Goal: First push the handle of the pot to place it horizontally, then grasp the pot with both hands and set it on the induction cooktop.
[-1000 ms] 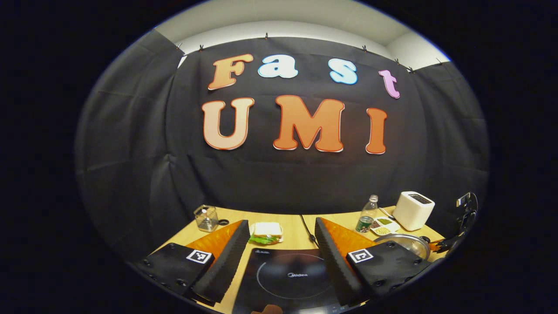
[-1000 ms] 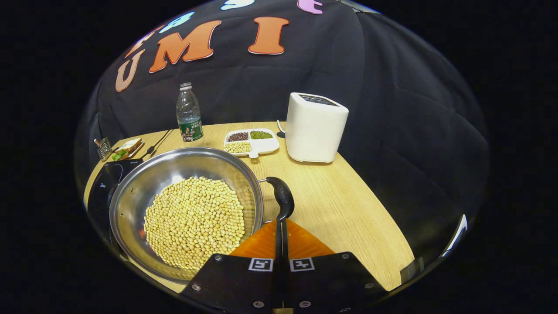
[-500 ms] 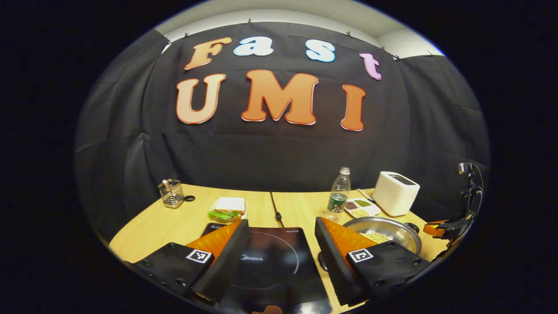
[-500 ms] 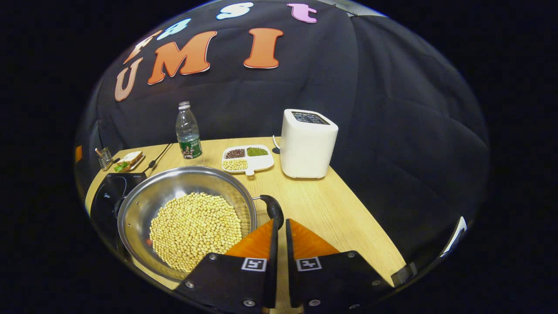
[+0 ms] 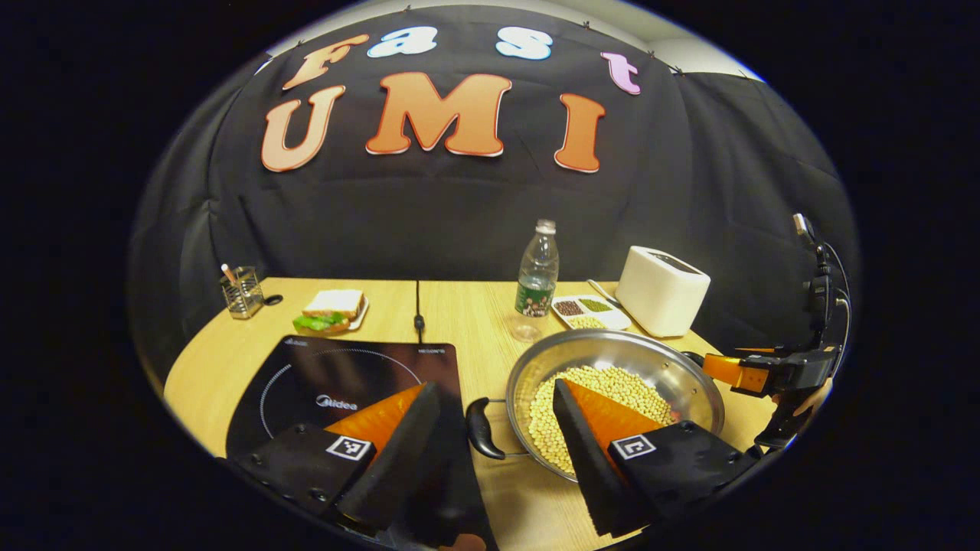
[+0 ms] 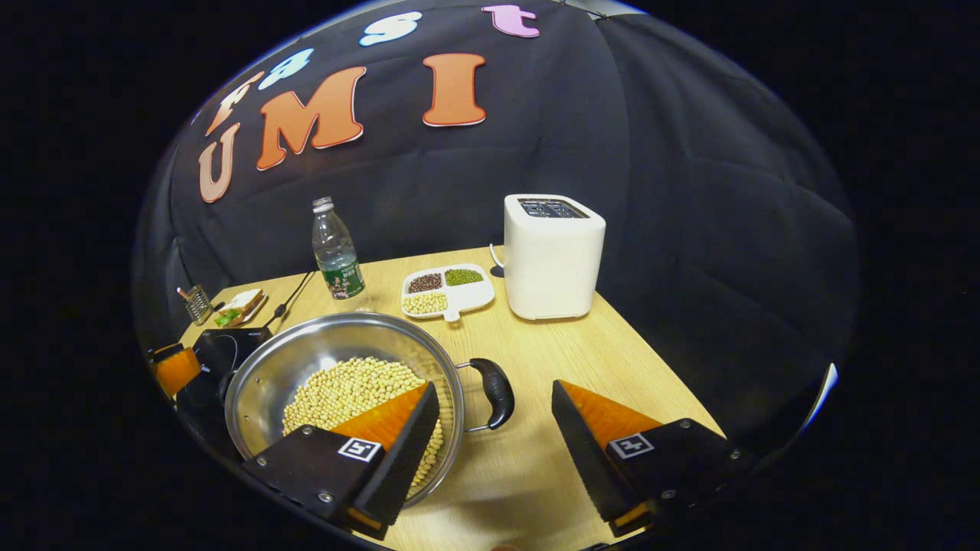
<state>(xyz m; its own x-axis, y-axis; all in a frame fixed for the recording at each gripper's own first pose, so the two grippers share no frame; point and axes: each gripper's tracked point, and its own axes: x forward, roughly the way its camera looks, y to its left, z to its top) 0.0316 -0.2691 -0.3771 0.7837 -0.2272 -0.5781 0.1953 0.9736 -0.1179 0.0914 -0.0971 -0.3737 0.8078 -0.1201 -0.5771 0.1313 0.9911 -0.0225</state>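
Steel pot [image 6: 344, 383] sits between both open hand-held grippers, left [image 5: 490, 451] and right [image 6: 494, 451], each straddling a black handle [image 6: 494, 390]. Handles look horizontal, probably. Close both together, lift level toward cooktop [image 5: 337, 375].

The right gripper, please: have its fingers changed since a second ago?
Yes. The right gripper has opened: its fingers, earlier closed together at the pot handle, now spread either side of it, touching nothing.

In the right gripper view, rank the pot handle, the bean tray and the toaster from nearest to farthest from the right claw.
1. Pot handle: just ahead, between the open fingers of the right claw.
2. Bean tray: farther back, slightly left.
3. Toaster: at the back, right of the tray, only a little farther than it.
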